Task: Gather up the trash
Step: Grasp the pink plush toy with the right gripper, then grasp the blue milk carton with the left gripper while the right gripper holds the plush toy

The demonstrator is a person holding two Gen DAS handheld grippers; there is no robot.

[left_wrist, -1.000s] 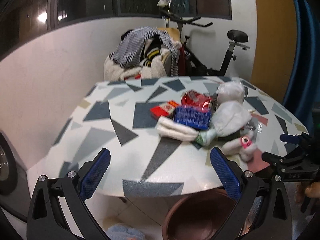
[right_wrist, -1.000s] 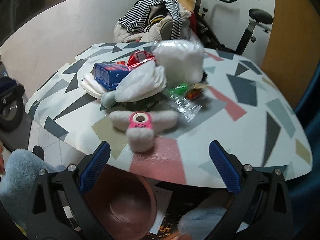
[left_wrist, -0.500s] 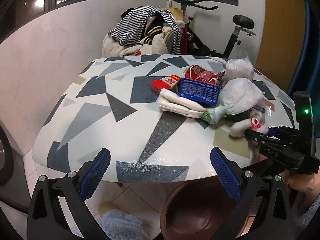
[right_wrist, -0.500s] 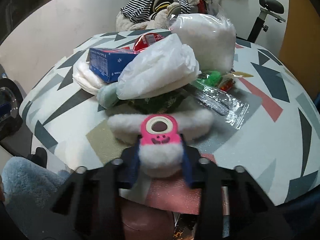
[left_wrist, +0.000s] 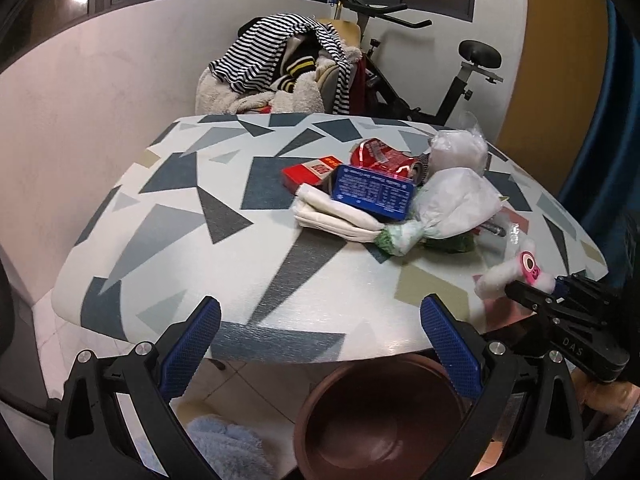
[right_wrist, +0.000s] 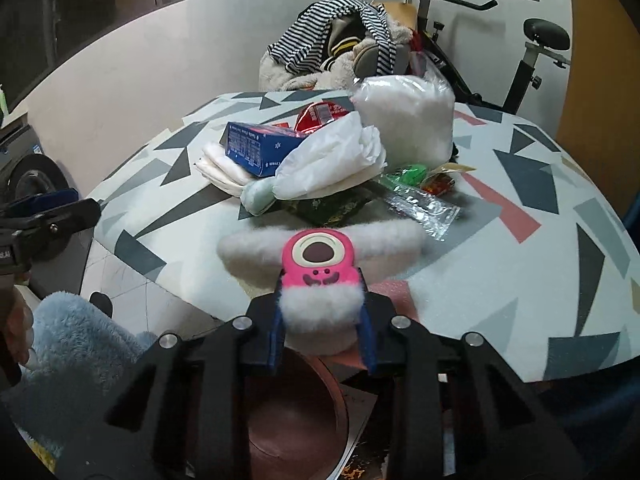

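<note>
On a round table with a grey-and-blue shard pattern, the right gripper, jaws just closed, pinches a fluffy white toy with a pink face at the near edge; soft fur may slip short of the brown bin below. The left gripper hangs spread, empty.

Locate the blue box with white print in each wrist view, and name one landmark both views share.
Left wrist view: the blue box sits right of centre, on folded white cloth in the pile on the patterned table.
Right wrist view: the blue box sits upper left of centre, behind the white plastic bag.
Shared landmark: the pink-faced fluffy toy, held by the right hand-held gripper, appears at the far right of the left view.
</note>
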